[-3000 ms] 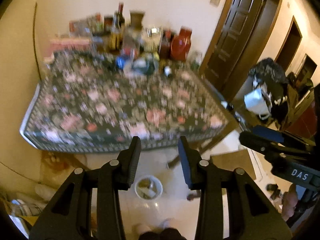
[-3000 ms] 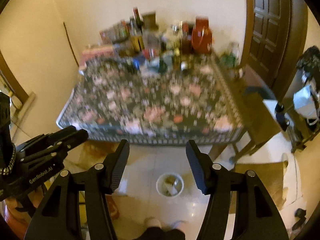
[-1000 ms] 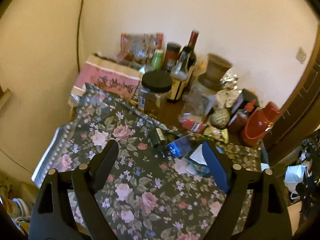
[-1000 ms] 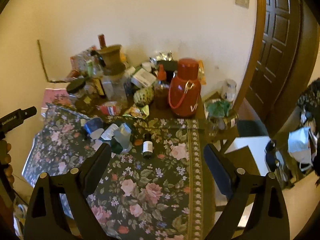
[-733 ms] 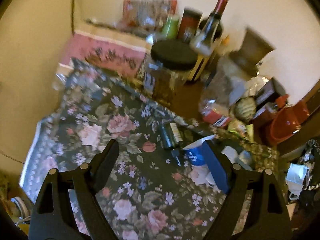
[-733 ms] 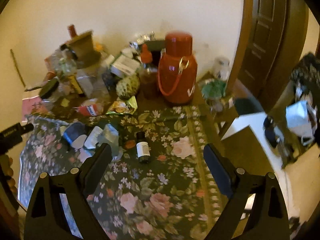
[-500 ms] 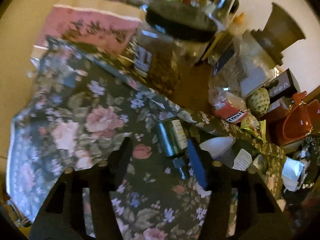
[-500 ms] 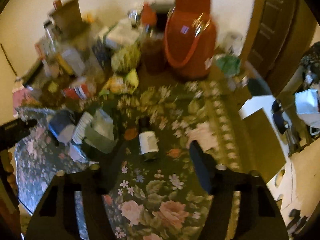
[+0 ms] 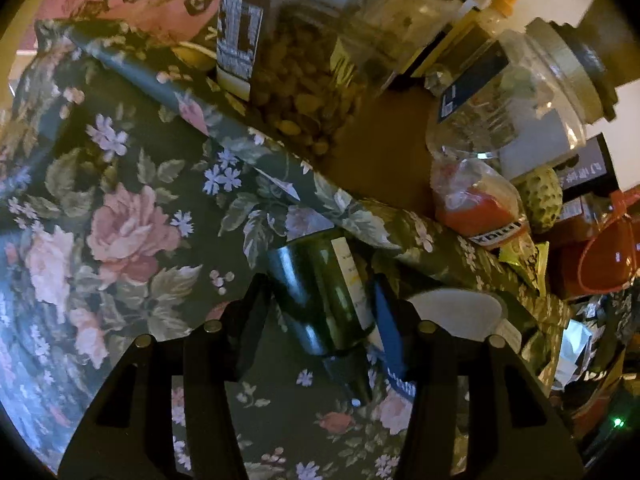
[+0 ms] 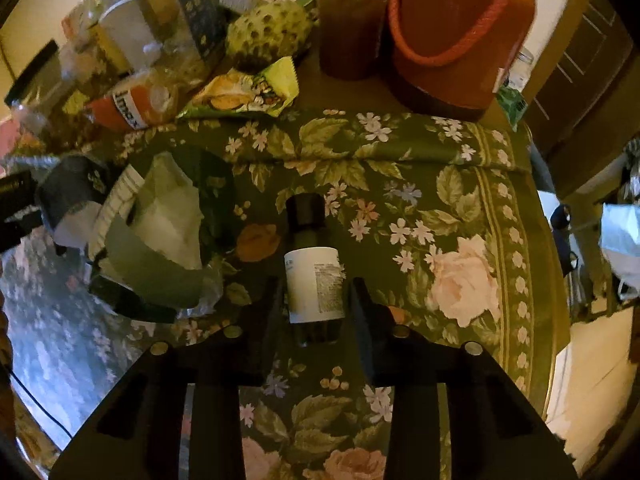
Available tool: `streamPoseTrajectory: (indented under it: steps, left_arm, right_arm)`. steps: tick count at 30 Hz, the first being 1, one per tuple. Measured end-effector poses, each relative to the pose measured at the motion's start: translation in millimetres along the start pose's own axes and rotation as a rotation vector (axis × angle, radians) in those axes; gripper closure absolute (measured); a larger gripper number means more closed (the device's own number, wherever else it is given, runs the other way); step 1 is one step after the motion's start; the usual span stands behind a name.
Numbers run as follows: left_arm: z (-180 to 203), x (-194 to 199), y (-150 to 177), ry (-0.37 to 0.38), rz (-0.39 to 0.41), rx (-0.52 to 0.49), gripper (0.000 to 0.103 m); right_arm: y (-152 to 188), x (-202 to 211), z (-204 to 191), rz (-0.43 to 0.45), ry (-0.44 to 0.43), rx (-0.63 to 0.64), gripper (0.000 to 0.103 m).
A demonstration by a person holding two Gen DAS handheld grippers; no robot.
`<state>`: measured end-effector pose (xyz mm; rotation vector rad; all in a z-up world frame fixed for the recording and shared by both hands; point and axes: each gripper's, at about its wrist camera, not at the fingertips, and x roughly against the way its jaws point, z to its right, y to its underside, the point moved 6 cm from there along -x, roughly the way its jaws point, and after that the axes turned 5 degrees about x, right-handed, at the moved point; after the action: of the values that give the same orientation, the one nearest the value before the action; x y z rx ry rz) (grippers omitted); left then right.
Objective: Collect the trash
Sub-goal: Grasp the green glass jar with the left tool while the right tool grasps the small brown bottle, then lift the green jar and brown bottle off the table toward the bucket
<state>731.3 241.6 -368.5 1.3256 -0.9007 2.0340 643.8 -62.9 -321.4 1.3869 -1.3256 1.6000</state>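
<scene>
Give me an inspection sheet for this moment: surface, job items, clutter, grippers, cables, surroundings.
Surface: floral cloth over the table, folded back near the wall.
Job's things: green bottle lying on the cloth; small brown bottle with white label lying on the cloth; crumpled wrappers beside it.
Clutter: nut jar, clear jar, red flask, custard apple, snack packet.
Grippers: left gripper jaws astride the green bottle, contact unclear; right gripper jaws closing around the brown bottle, gaps still visible.
Cables: thin dark cable at lower left.
Surroundings: wooden door, cream wall.
</scene>
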Motion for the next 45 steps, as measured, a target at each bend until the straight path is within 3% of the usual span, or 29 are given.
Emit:
streamPoseTrajectory:
  steps: [5,7,9,17,24,32,45]
  left_arm:
    - [7.9,-5.9,-7.3,0.012,0.017,0.005,0.052]
    - [8.3,-6.5,-9.2,0.03,0.016,0.023,0.06]
    - [4.6,-7.2,-11.6,0.04,0.006,0.038,0.061]
    - [0.1,17.2,-7.0,0.009,0.044,-0.039,0.062]
    - [5.2,66.5,10.1,0.019,0.114,-0.117,0.062]
    - [35.9,142.6,45.3,0.047,0.254,-0.171,0.062]
    - [97.7,263.7,139.8,0.152,0.484,-0.21,0.063]
  right_arm:
    - [0.7,-5.9,-7.8,-0.002,0.021,0.033,0.073]
    - [-1.6,-6.5,-10.9,0.003,0.02,0.038,0.076]
    - [-1.1,-6.5,-13.2,0.007,0.02,0.037,0.077]
    - [0.7,2.9,-11.5,0.016,-0.045,-0.025,0.078]
    - [8.8,38.5,-1.1,0.068,-0.089,-0.048,0.078]
    - [16.7,97.9,16.5,0.182,-0.12,-0.039,0.078]
    - [41.8,209.4,43.6,0.42,-0.177,0.041,0.078]
